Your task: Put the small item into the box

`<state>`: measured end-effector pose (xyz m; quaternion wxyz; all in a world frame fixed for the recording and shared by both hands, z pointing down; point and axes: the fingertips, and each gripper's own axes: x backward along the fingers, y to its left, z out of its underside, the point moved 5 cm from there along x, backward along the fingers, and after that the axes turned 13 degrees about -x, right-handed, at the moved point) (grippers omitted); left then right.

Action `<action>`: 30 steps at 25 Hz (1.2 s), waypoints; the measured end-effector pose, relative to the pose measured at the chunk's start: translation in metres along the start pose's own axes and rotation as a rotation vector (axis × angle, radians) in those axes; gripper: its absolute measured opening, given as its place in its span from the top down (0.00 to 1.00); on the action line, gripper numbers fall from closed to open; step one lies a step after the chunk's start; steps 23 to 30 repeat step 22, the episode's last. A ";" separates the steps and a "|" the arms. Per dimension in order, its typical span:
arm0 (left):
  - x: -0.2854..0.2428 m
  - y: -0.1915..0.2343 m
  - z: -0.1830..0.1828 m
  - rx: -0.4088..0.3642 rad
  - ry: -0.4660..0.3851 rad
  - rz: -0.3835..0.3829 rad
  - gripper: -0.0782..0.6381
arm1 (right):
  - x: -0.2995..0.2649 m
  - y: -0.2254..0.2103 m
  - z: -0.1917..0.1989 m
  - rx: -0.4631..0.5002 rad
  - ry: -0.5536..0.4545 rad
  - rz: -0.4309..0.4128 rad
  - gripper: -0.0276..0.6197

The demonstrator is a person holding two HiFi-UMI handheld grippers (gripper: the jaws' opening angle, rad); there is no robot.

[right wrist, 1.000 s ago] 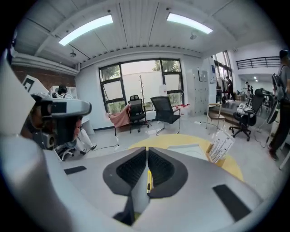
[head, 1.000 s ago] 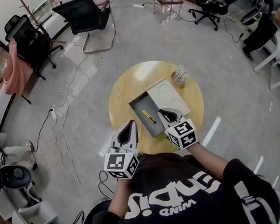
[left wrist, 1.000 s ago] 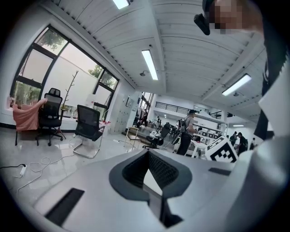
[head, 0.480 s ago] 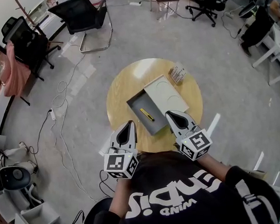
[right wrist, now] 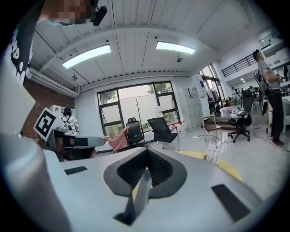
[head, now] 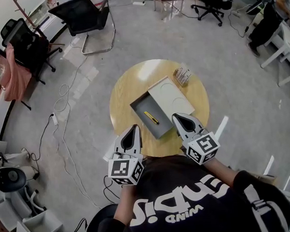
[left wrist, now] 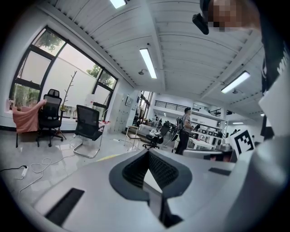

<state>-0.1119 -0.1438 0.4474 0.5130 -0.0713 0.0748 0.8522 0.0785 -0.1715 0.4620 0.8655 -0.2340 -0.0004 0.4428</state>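
Well inside box — small item, off walls.

We see a round wood counter, a black chair behind, pink cloth left, power strip on floor.

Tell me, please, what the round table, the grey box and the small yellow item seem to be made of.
Table: probably wood or wood-look laminate; pale tan with a soft glare patch. Box: matte grey, likely cardboard or plastic; thin flat walls. Yellow item: possibly plastic; too small to tell.
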 end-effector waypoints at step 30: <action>0.001 -0.004 0.000 -0.002 0.007 0.005 0.88 | -0.002 0.000 0.000 0.004 0.019 -0.008 0.95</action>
